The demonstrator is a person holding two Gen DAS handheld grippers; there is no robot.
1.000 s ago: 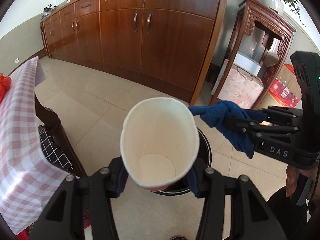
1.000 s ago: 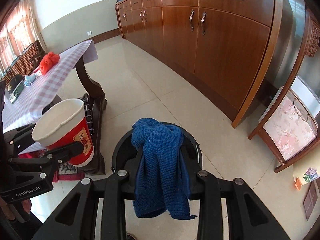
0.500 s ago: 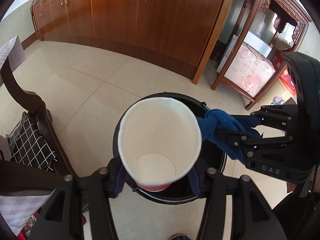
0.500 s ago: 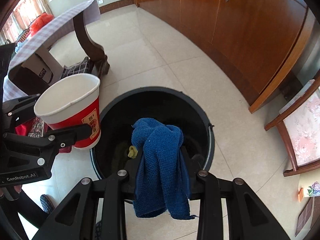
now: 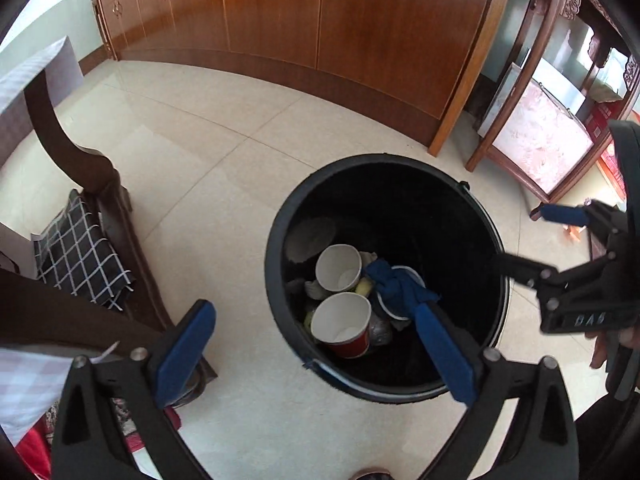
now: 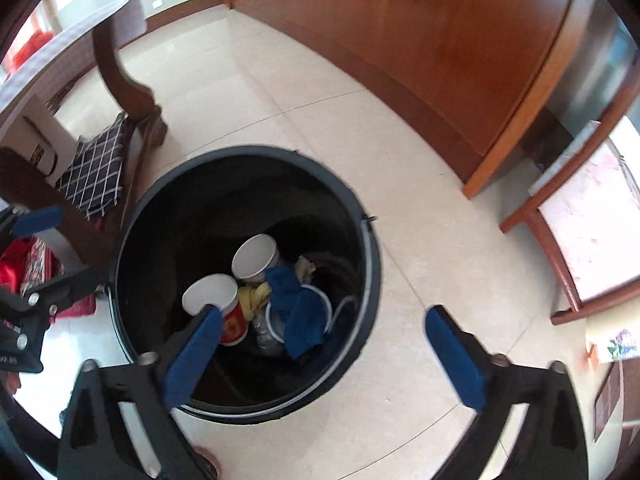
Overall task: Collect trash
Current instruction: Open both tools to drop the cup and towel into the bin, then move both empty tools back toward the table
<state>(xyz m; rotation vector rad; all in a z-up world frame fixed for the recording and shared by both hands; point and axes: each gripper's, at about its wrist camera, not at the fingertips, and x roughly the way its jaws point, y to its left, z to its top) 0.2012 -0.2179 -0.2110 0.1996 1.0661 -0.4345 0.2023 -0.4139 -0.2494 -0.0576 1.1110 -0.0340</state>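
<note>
A black round trash bin (image 5: 280, 224) stands on the tiled floor, also in the right wrist view (image 6: 370, 248). Inside lie a red-and-white paper cup (image 5: 341, 326) (image 6: 218, 306), a second white cup (image 5: 338, 267) (image 6: 256, 258), a blue cloth (image 5: 396, 288) (image 6: 298, 316) and other scraps. My left gripper (image 5: 316, 340) is open and empty above the bin's near rim. My right gripper (image 6: 324, 344) is open and empty above the bin; it also shows at the right of the left wrist view (image 5: 520, 240).
Brown wooden cabinets (image 5: 360, 20) line the far side. A carved wooden stand (image 5: 560, 128) is at the right. A table leg (image 5: 80, 152) with a checkered cloth (image 5: 80, 256) and a plaid tablecloth (image 5: 24, 384) are at the left.
Both grippers opened. The paper cup and the blue cloth dropped into the bin. Both views tilted further down over the bin.
</note>
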